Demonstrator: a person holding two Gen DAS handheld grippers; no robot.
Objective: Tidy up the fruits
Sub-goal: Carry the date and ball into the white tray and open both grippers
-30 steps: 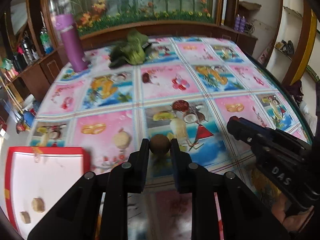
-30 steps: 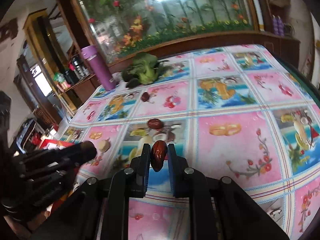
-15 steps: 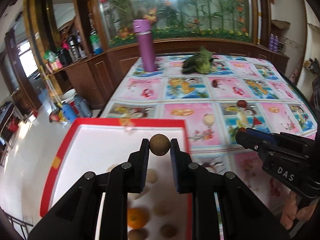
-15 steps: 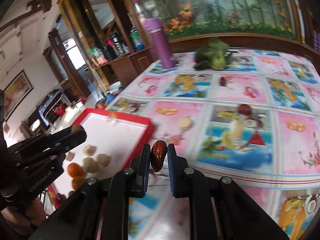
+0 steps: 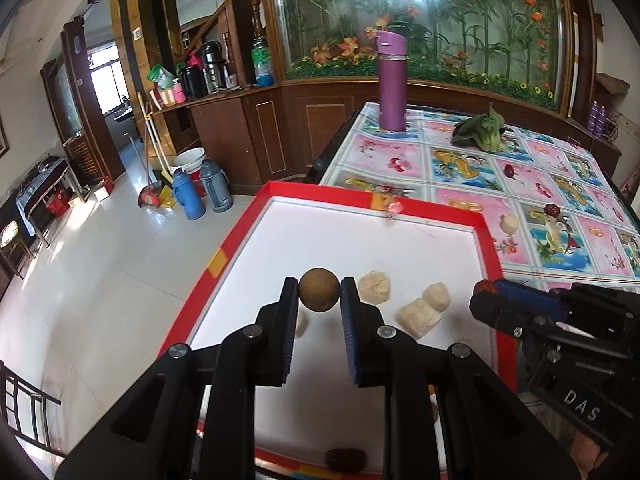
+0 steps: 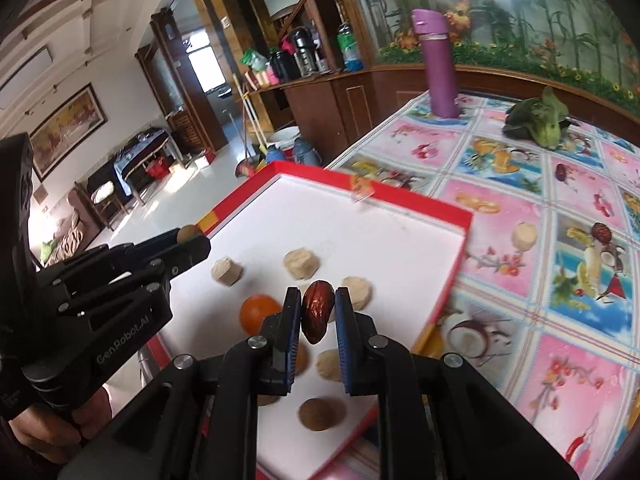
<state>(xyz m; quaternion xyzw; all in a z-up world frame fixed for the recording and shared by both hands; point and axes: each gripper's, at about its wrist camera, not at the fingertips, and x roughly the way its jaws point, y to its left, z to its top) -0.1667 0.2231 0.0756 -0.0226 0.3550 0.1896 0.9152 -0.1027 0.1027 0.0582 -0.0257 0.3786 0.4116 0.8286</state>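
The left claw [image 5: 319, 295] is gripping a round brown longan [image 5: 319, 289] above the red-rimmed white tray [image 5: 432, 204]. The right claw [image 6: 318, 311] is pinching a red date [image 6: 317, 311], long axis upright, over the tray beside peeled pale fruits [image 6: 301, 264] and an orange [image 6: 258, 311].

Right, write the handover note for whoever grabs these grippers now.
Left gripper: shut on a round brown fruit, held above the red-rimmed tray.
Right gripper: shut on a reddish-brown date, also above the tray.
In the tray: several pale peeled pieces, an orange fruit and another brown round fruit.
Left to do: set both held fruits down in the tray, then fetch what is on the tablecloth: one pale piece and two dark red fruits.
The purple bottle and the leafy greens stand at the far end.
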